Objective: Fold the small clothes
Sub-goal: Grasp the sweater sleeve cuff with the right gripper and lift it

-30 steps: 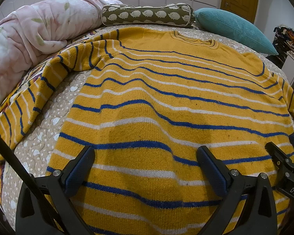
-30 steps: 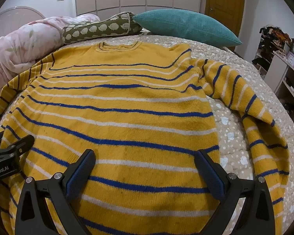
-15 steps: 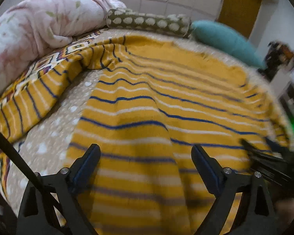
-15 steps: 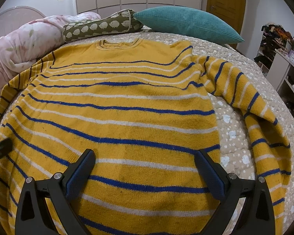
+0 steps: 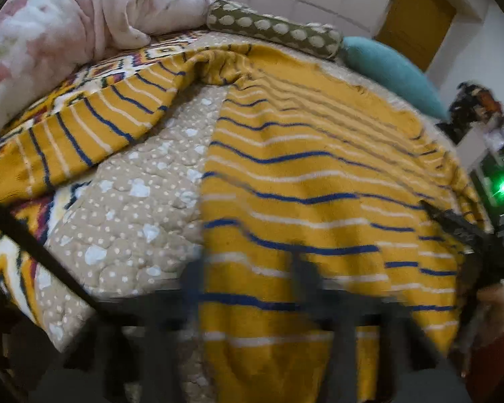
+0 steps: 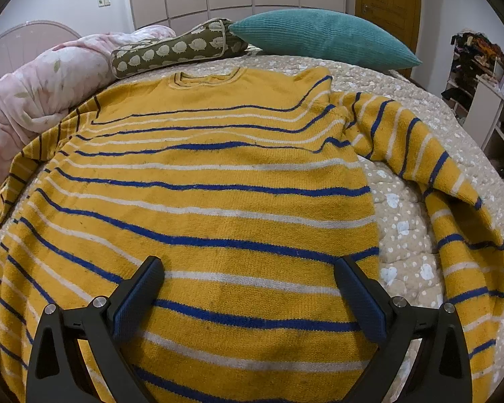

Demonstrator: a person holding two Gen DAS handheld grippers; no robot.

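Left wrist view smeared by motion: left claw (image 5: 248, 288) low at sweater (image 5: 302, 181) hem, near its left side edge; spread or pinching cannot be told. Sweater flat on bed (image 5: 134, 208), neckline toward teal pillow (image 6: 322, 40), sleeves splayed either side of body. Right claw (image 6: 248, 299) spread wide over hem, touching nothing. Best plan, judged: grip hem corners evenly, lift together, keep stripes level. Left cuff cut off by frame; hem edge hidden under claws.
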